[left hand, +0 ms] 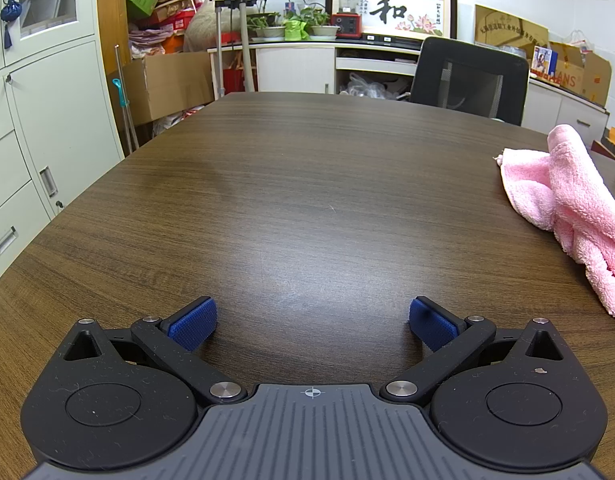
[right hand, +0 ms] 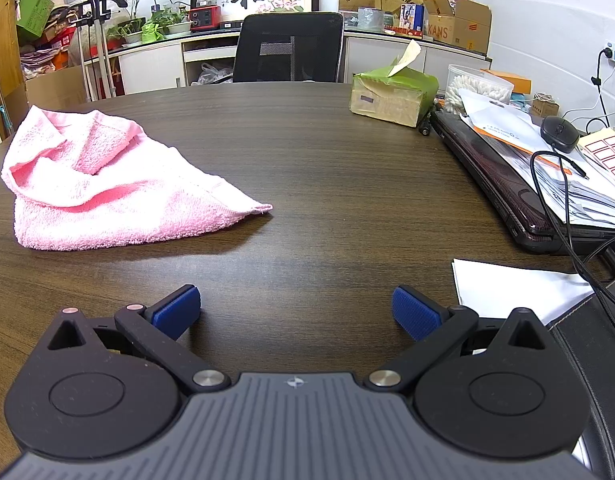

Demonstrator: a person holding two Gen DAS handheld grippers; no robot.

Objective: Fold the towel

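A pink towel (right hand: 107,192) lies crumpled in a loose heap on the dark wooden table (right hand: 327,184), to the left in the right wrist view. It also shows at the right edge of the left wrist view (left hand: 575,208). My left gripper (left hand: 312,322) is open and empty, low over the table, well left of the towel. My right gripper (right hand: 295,312) is open and empty, low over the table, in front and to the right of the towel. Both have blue pads.
A green tissue box (right hand: 391,96), a closed laptop (right hand: 503,184) under papers, a mouse (right hand: 559,132), cables and a white sheet (right hand: 515,288) crowd the table's right side. A black office chair (right hand: 287,48) stands at the far edge. Cabinets (left hand: 35,128) stand to the left.
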